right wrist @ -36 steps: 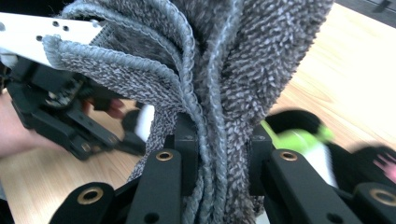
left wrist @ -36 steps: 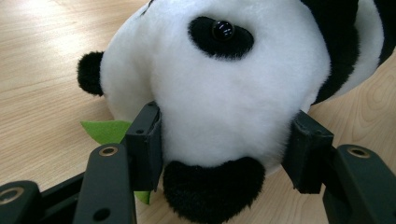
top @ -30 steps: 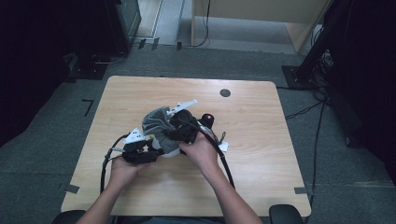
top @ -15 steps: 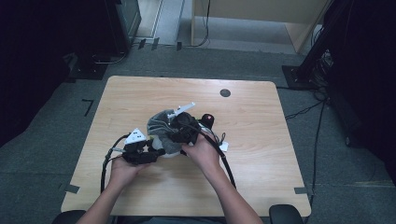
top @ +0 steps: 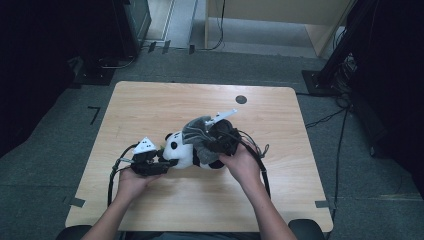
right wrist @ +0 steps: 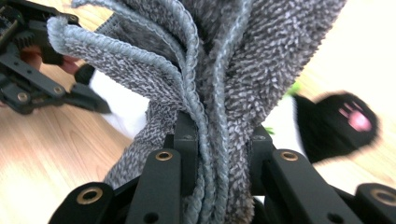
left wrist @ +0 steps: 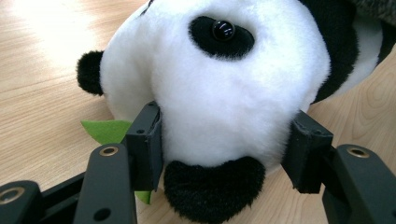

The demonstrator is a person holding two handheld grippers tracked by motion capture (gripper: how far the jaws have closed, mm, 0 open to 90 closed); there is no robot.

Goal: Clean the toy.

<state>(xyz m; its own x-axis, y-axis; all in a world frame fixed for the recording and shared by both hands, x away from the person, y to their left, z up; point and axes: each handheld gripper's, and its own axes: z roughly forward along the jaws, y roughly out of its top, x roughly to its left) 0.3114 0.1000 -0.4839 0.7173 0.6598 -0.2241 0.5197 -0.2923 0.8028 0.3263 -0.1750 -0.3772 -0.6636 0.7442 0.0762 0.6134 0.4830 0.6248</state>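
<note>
High view, centre frame: left gripper (top: 159, 165) pinches the panda toy (top: 181, 149) by its head on the table (top: 150, 100); right gripper (top: 212, 137) clamps bunched grey cloth (top: 197, 131) above the toy's body.

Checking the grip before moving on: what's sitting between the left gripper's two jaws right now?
In the left gripper view, the plush panda's white head fills the gap in the left gripper, both pads pressing its sides above the black snout.

Light wooden table (top: 150, 105) is carrying a plush panda (top: 182, 150) lying near its middle, a green felt leaf (left wrist: 108, 130) lying just beside the panda's head, a dark round hole (top: 241, 99) sitting well beyond the panda.
</note>
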